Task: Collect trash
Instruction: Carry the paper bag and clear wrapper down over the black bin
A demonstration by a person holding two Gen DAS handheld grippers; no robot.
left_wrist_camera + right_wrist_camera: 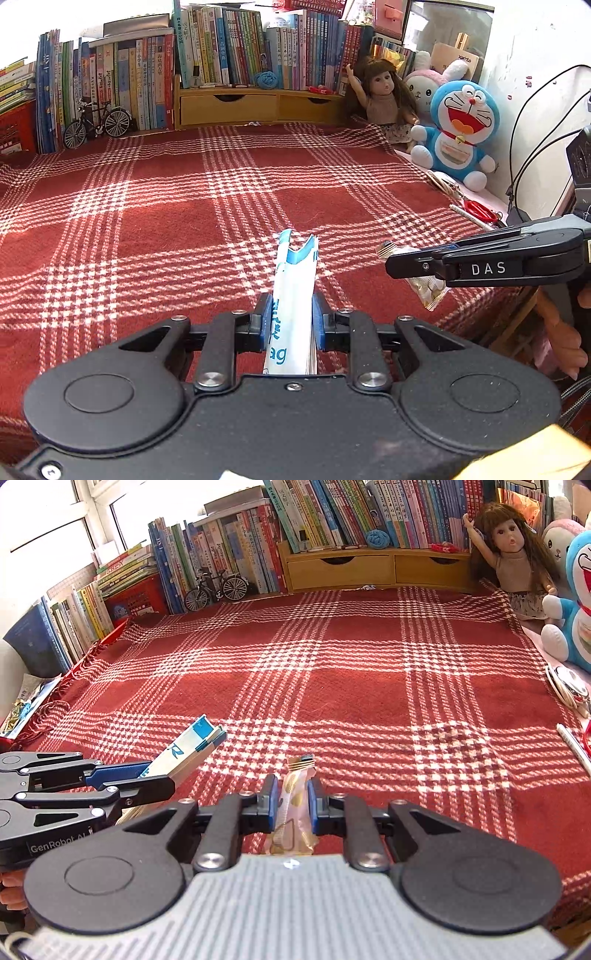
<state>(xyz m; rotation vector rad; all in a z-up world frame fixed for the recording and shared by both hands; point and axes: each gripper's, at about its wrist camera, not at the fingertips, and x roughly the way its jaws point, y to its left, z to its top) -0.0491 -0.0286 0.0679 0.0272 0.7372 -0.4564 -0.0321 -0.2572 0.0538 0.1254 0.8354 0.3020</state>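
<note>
The red plaid blanket (pixel 369 672) lies bare of litter. Above its near edge, the left gripper (pixel 291 317) clamps a blue-and-white packet (pixel 295 291), long axis pointing away; the right gripper (pixel 291 797) pinches a pink snack wrapper (pixel 295 805), probably empty.

Red plaid blanket (pixel 184 206) covering the middle of the frame; books (pixel 229 44) standing along the top; toy bicycle (pixel 96 122) leaning upper left; doll (pixel 384 96) and blue plush (pixel 461 133) sitting upper right.
</note>
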